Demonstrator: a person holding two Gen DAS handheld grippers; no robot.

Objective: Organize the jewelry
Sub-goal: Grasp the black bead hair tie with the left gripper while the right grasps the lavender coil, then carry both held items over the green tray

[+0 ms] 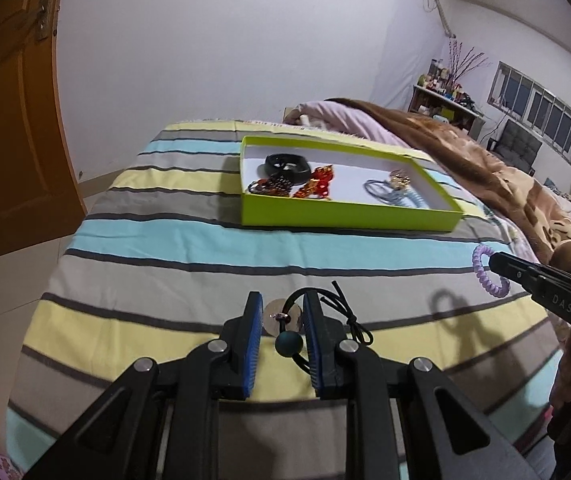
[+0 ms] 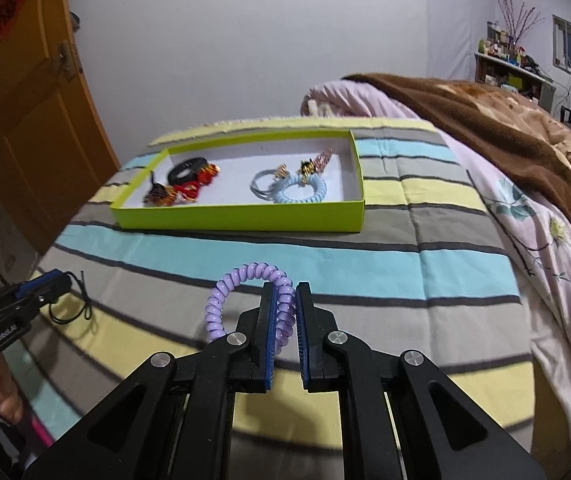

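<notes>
Above the striped bed (image 2: 365,264), my right gripper (image 2: 284,308) is clamped on a purple spiral hair tie (image 2: 241,280), which loops out to the left of the pads. My left gripper (image 1: 283,312) holds a black cord necklace (image 1: 317,320) with a pale disc and dark bead between narrowed jaws. Beyond both, the green box (image 1: 325,216) rests on the bed, containing a black band (image 1: 285,166), red ornaments (image 1: 317,184) and a blue spiral tie (image 2: 305,194).

Between your right claw's (image 2: 284,312) ribbed blue pads sits a glossy lilac plastic coil tie (image 2: 245,300). Your left claw (image 1: 283,320) pinches a matt black cord necklace (image 1: 309,320) with a dull teal bead. Beneath both lies soft striped cloth bedding (image 2: 365,264); ahead, a smooth matt-green cardboard box (image 2: 245,216).
</notes>
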